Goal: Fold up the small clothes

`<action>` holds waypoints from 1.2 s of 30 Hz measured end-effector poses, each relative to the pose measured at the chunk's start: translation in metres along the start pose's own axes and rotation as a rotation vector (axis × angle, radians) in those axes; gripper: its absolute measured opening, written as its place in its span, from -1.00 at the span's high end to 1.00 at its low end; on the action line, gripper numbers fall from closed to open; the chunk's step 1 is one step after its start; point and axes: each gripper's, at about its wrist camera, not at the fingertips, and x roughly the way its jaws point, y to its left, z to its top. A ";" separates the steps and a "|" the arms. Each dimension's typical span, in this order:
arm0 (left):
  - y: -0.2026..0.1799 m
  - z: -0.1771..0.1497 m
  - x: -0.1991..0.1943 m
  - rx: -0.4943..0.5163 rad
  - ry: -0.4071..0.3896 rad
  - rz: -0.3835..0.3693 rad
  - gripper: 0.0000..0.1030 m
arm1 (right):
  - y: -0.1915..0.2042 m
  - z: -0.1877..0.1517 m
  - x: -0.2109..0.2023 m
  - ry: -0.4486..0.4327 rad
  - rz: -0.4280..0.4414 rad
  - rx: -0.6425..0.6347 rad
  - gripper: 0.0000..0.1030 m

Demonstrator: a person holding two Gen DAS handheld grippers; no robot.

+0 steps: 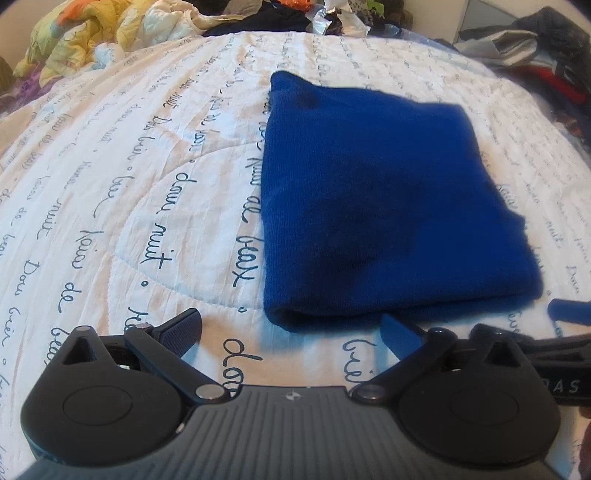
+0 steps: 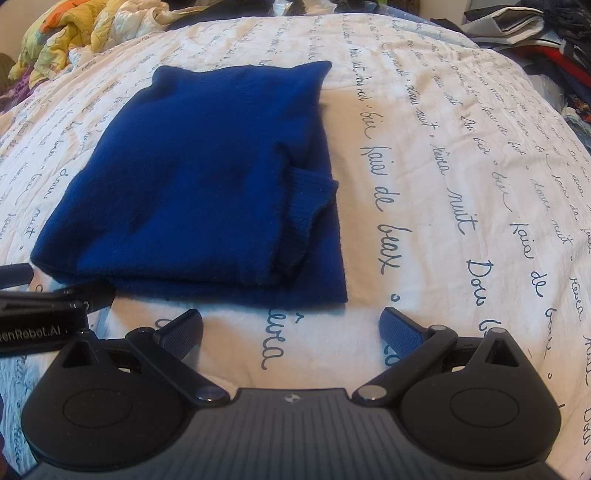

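The left gripper [image 1: 291,328] is held low over the bed, with its two fingers [image 1: 183,326] spread wide apart. Nothing is held between them. The right gripper [image 2: 291,326] is held the same way, fingers [image 2: 400,326] spread wide and nothing pinched. Each gripper is seen at the side edge of the other one's view, so they are kept close together, side by side.

Just past the fingers, a blue sweater [image 1: 376,192] is laid on the bed, folded into a thick square. It is seen ahead and a bit to the right in the left view, and ahead and a bit to the left [image 2: 207,177] in the right view. A ribbed cuff [image 2: 308,206] is tucked in at the sweater's right side. The near edge of the sweater is close to the fingertips but is not touched.

Under it all, a white quilt [image 1: 129,192] with dark handwriting is spread. At the far left, a yellow blanket [image 1: 74,33] is bunched up. At the far right, a pile of clothes [image 1: 535,48] is seen.
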 end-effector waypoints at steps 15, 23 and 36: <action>-0.003 -0.003 -0.018 0.005 -0.016 0.013 -1.00 | -0.001 -0.001 -0.015 -0.018 0.003 0.002 -1.00; -0.004 -0.005 -0.016 0.010 0.000 0.005 -1.00 | -0.003 -0.002 -0.016 -0.019 0.010 0.024 -1.00; -0.008 -0.010 -0.024 0.021 -0.052 0.032 -0.99 | -0.003 -0.004 -0.017 -0.012 0.022 0.034 -1.00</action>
